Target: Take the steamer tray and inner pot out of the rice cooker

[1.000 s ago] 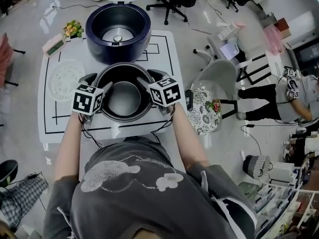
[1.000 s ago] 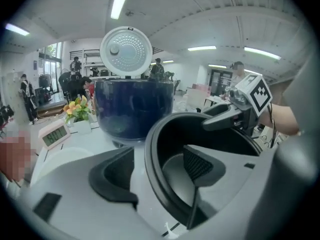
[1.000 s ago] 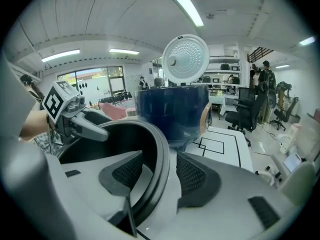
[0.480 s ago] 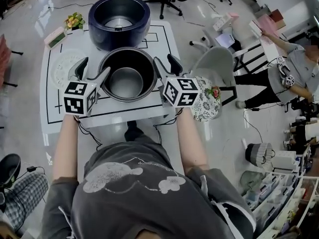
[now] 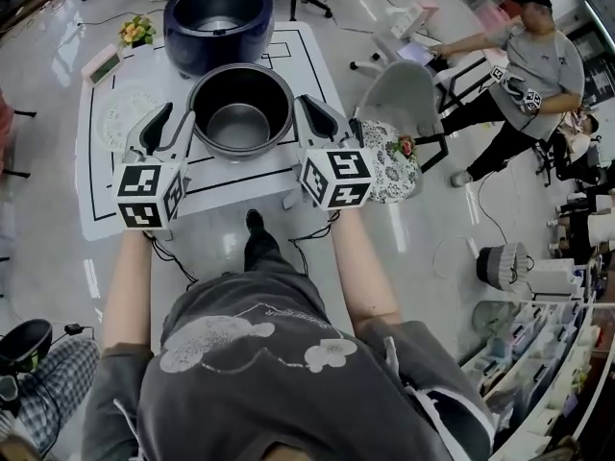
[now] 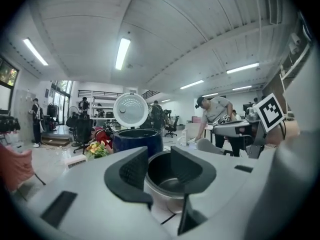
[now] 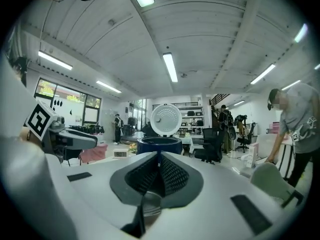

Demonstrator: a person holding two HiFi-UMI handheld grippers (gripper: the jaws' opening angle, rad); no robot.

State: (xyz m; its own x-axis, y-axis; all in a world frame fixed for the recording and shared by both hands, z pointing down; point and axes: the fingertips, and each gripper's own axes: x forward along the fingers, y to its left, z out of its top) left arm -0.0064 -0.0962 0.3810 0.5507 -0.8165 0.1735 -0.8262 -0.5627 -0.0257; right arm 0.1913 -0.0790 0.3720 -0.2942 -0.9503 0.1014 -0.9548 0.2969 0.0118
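Observation:
The metal inner pot (image 5: 240, 113) stands on the white table (image 5: 288, 176) in front of the dark blue rice cooker (image 5: 219, 12), whose lid (image 6: 131, 110) is up. The white perforated steamer tray (image 5: 115, 123) lies flat to the pot's left. My left gripper (image 5: 173, 121) hovers left of the pot and clear of it. Its jaws are closing with nothing between them; the pot (image 6: 172, 176) shows beyond the gap. My right gripper (image 5: 301, 102) hovers at the pot's right, shut and empty. Past it, the right gripper view shows the cooker (image 7: 160, 144).
A flower pot (image 5: 137, 32) and a small pink clock (image 5: 101, 65) sit at the table's far left corner. A chair with a floral cushion (image 5: 389, 166) stands right of the table. A person (image 5: 538, 65) bends over a desk further right.
Both grippers have come away from the pot's sides, rising and drawing back toward me. The right jaws have gone shut and the left ones have narrowed. The pot stayed on the table.

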